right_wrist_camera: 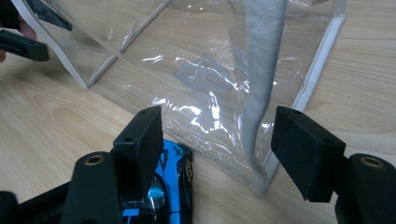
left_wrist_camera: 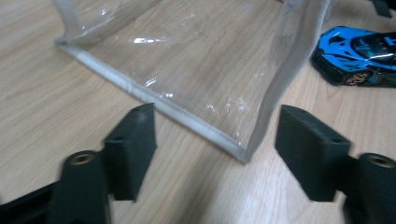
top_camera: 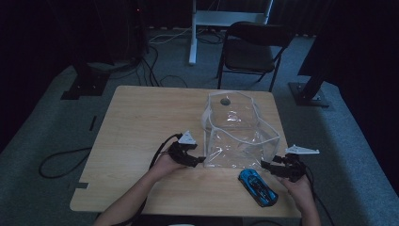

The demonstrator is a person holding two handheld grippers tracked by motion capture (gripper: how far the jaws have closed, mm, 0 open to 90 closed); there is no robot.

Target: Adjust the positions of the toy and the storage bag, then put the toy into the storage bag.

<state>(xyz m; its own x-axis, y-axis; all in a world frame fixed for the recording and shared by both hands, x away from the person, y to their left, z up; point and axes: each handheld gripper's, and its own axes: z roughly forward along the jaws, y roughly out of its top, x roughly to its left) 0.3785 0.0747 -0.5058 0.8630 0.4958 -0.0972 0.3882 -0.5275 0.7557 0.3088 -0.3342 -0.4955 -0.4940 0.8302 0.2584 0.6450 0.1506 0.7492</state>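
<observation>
On the light wooden desk [top_camera: 141,122] stands a clear, box-shaped plastic pouch with grey fabric edging [top_camera: 240,136], open-topped, near the front right. Just in front of it lies a small glossy blue toy car with black trim [top_camera: 258,186], apart from the pouch. Left gripper [top_camera: 200,160] is released, jaws flanking the pouch's lower corner; right gripper [top_camera: 264,165] likewise released, holding nothing. Judgement: steady the pouch rim first, then take the car across its narrow body.
</observation>
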